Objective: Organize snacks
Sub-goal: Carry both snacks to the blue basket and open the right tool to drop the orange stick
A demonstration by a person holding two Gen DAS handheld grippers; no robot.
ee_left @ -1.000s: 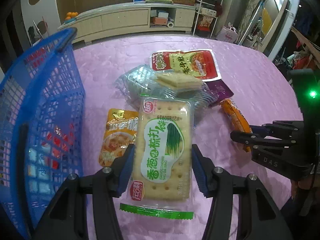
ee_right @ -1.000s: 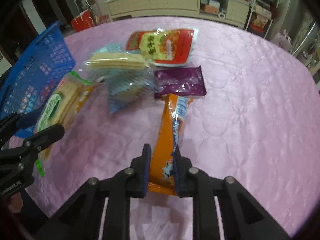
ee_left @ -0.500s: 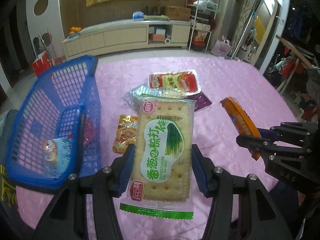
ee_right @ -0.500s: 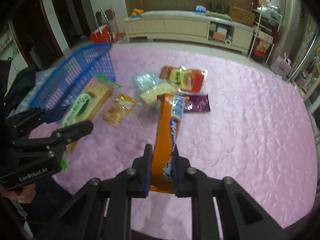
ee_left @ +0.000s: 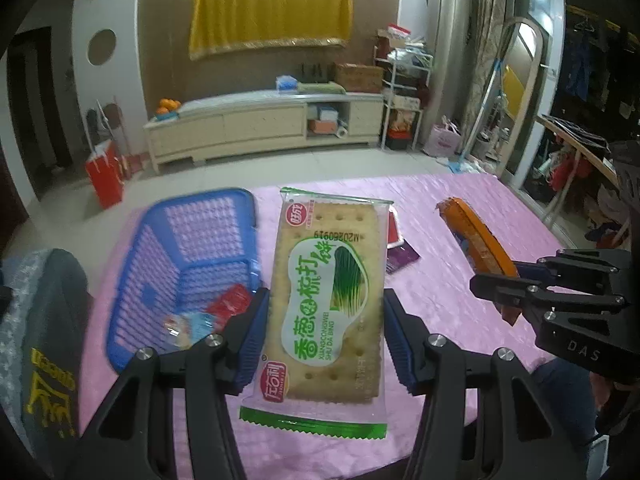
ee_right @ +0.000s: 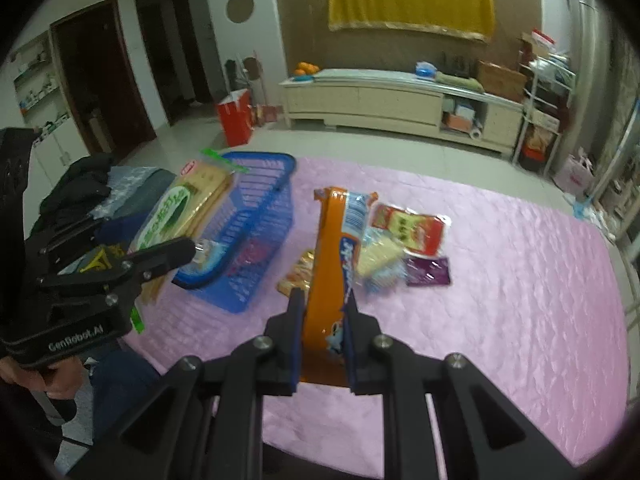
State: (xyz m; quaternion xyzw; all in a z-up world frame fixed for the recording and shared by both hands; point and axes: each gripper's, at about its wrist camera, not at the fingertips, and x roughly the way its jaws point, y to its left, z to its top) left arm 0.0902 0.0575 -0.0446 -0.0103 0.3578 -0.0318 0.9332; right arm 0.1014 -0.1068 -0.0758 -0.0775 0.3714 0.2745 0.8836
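Green-and-clear cracker pack [ee_left: 326, 300] and orange snack pack [ee_right: 330, 276], both held up off the pink bench [ee_right: 500, 280].

Left gripper [ee_left: 322, 338] has its fingers clamped on the cracker pack's long sides; right gripper [ee_right: 322, 334] pinches the orange pack's lower end, so it stands up unsupported. Blue basket [ee_left: 192, 264] sits at the bench's left side with a few packs inside; 4 or 5 loose packets [ee_right: 400, 240] lie mid-bench. Risks: the slick cracker film could slide out, the tall orange pack could swing and snag the basket rim, or the 2 grippers could collide over the basket.
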